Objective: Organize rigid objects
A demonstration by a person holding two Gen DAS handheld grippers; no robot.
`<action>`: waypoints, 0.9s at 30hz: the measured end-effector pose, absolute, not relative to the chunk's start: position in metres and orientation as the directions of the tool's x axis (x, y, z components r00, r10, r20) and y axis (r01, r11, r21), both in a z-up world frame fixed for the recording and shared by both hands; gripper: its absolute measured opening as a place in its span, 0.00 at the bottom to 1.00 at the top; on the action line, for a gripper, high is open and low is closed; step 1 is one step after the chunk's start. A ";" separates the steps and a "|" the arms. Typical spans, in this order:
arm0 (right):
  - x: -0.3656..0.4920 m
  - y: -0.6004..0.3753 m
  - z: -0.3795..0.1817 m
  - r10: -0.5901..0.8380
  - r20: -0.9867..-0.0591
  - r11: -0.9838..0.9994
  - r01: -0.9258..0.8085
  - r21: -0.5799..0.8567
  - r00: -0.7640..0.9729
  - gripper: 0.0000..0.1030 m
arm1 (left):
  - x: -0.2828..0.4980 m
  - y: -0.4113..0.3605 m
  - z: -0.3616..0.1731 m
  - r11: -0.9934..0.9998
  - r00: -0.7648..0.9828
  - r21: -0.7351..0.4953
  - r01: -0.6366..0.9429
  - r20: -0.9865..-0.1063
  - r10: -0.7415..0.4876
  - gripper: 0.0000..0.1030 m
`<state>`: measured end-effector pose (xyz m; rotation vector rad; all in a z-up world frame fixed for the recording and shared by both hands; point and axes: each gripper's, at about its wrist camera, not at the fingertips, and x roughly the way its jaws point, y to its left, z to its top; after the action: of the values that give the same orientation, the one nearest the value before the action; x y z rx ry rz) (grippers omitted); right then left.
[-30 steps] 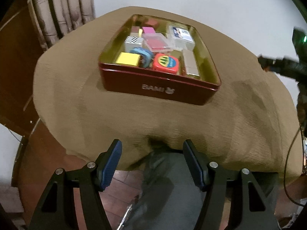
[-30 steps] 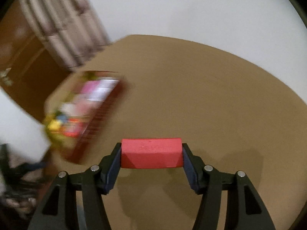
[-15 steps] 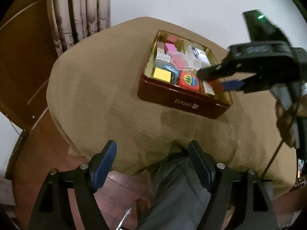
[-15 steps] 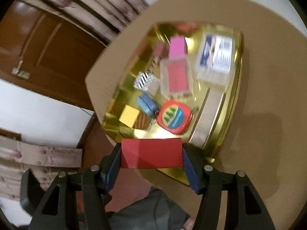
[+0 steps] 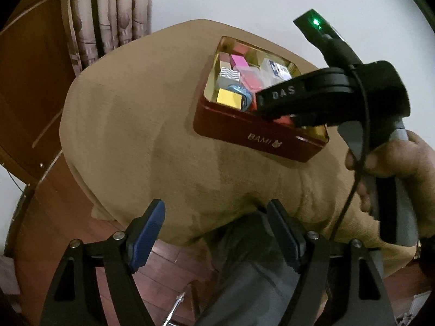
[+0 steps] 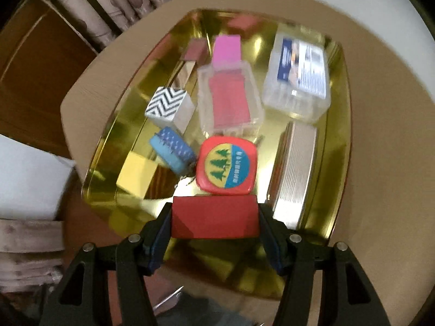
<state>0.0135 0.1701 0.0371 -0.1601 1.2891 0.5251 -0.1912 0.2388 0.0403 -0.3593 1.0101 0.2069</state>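
My right gripper (image 6: 214, 217) is shut on a red block (image 6: 214, 216) and holds it inside the gold-lined tin (image 6: 337, 141), near its front wall, just in front of a red tape measure (image 6: 227, 165). The tin also holds a yellow block (image 6: 136, 174), a blue piece (image 6: 172, 150), a zigzag box (image 6: 168, 104), clear cases (image 6: 229, 102) and a pink block (image 6: 227, 49). In the left wrist view the right gripper (image 5: 288, 111) reaches over the red tin (image 5: 258, 135). My left gripper (image 5: 216, 233) is open and empty, below the table's front edge.
The tin stands on a round table under a tan cloth (image 5: 136, 125). A curtain (image 5: 108, 13) and a wooden door (image 5: 24, 81) are at the back left. A grey-trousered leg (image 5: 244, 271) and wooden floor lie under my left gripper.
My right gripper has swung over the tin and come down into its front part with the red block. My left gripper has drawn back to the left.
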 end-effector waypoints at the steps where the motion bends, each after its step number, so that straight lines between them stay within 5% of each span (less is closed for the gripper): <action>1: 0.015 0.170 0.036 0.276 -0.939 0.881 -0.445 0.162 0.204 0.59 | -0.191 0.238 0.039 0.924 0.516 -0.192 -0.330 -0.856 0.007 0.71; 12: -0.008 0.148 0.043 0.358 -0.846 0.880 -0.446 0.165 0.395 0.59 | -0.192 0.246 0.037 0.912 0.527 -0.183 -0.366 -0.849 0.042 0.72; 27: -0.081 0.090 0.087 0.416 -0.567 0.893 -0.436 0.108 0.711 0.61 | -0.189 0.237 0.041 0.922 0.522 -0.065 -0.381 -0.838 0.156 0.72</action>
<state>-0.0809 0.0905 0.0868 -0.0347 0.6209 0.4727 -0.1889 0.2367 0.0414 -0.2539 0.9711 0.3259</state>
